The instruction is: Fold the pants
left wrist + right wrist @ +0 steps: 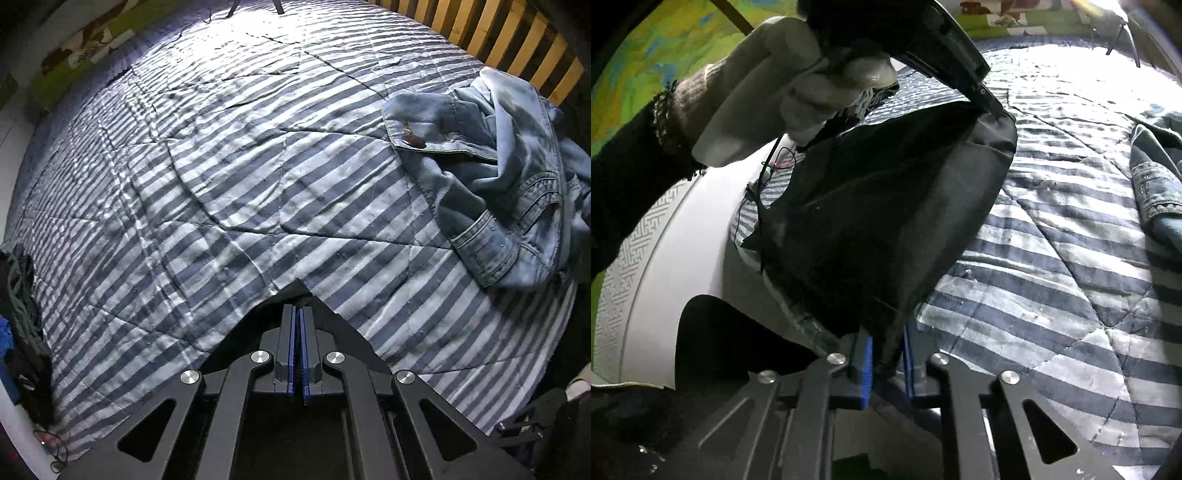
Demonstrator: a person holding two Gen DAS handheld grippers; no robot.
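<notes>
Black pants [879, 221] hang stretched between my two grippers above the bed. My right gripper [888, 350] is shut on their lower edge, the cloth pinched between the blue pads [866, 354]. The left gripper [991, 105], held by a white-gloved hand [798, 81], is shut on the upper corner. In the left wrist view the left gripper [298, 314] shows its pads pressed together, with black pants [251, 325] spreading beneath it. The rest of the pants is hidden.
A blue-and-white striped quilt [221, 166] covers the bed. Crumpled light denim jeans [498, 173] lie at its right side, near wooden slats [498, 33]. Dark clothes [18, 314] are heaped at the left edge. A white patterned surface [665, 240] stands beside the bed.
</notes>
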